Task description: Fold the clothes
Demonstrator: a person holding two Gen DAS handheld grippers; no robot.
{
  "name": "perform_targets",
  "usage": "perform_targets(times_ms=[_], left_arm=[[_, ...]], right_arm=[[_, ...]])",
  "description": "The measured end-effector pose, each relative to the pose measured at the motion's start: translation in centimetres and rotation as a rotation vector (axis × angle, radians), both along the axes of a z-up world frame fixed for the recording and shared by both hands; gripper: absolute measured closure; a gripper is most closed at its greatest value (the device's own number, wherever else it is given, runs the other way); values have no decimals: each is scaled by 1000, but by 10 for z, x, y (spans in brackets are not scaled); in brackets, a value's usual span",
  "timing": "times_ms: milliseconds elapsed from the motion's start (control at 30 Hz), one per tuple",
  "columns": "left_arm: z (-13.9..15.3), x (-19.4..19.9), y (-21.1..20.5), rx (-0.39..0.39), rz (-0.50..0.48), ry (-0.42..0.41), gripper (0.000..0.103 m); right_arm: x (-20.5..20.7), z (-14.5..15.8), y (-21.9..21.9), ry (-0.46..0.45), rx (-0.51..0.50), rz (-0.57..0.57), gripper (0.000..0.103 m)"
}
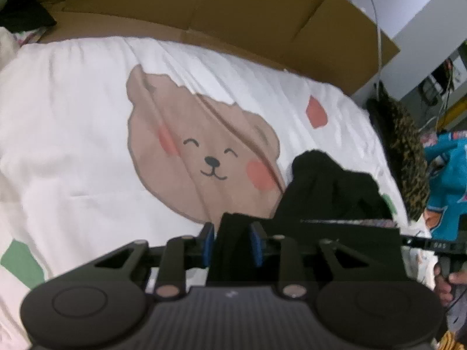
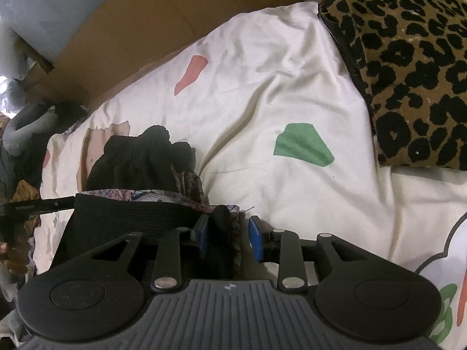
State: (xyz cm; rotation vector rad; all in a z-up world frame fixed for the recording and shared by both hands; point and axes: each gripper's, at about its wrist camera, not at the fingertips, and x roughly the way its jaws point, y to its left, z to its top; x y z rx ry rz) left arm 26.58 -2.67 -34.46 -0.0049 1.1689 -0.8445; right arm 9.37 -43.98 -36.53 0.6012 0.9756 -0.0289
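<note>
A white bedspread (image 1: 73,145), printed with a smiling brown bear face (image 1: 204,157) and scattered pink and green patches, fills most of both wrist views, with flattened brown cardboard (image 1: 233,8) standing along its far edge. A leopard-print cushion (image 2: 408,73) rests against the bedspread's edge in the right wrist view and shows as a narrow strip at the far right of the left wrist view, where a teal printed garment (image 1: 449,180) lies beyond it. On the bedspread sits the black garment (image 1: 329,192), bunched into a loose heap at its far end and drawn out flat and taut toward the cameras, a strip of patterned multicoloured fabric (image 2: 151,197) running along its upper edge. The left gripper (image 1: 230,240) has its blue pads standing partly apart with a fold of the black cloth between them; a sliver of gap shows beside each pad, so the cloth appears loose rather than pinched. The right gripper (image 2: 229,237) likewise stands partly apart, the cloth's corner lying against its left pad while the right pad stands clear of it. A person's hand (image 2: 13,259) on a black gripper handle shows at the left edge of the right wrist view.
</note>
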Motion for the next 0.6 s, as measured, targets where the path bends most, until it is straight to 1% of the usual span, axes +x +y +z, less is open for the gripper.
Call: perform_targets(times_ms=[33, 67, 100, 200, 300, 400, 467, 500, 567, 600], left_arm=[[1, 1, 2, -12, 0, 6, 64], [0, 1, 3, -17, -2, 12, 62], [-1, 1, 2, -11, -3, 14, 62], [-11, 2, 0, 27, 6, 22, 63], [-20, 2, -1, 32, 16, 35, 63], [-21, -2, -7, 54, -7, 7, 60], [-21, -7, -12, 72, -29, -15, 55], [-20, -9, -16, 86, -43, -30, 54], [-20, -15, -24, 116, -77, -67, 47], [-20, -18, -28, 131, -93, -85, 46]], right_arm=[[-1, 1, -1, -1, 2, -1, 69], [-2, 2, -2, -2, 4, -1, 68], [-3, 2, -4, -5, 12, -7, 68], [-6, 3, -9, -12, 36, -21, 61], [-7, 3, -8, -16, 41, -17, 58], [-4, 0, -5, -6, 42, -8, 58], [1, -2, -2, 2, 25, 4, 58], [3, -3, 1, 7, 13, 11, 58], [9, -4, 5, 20, -15, 25, 58], [11, -5, 8, 28, -29, 33, 57]])
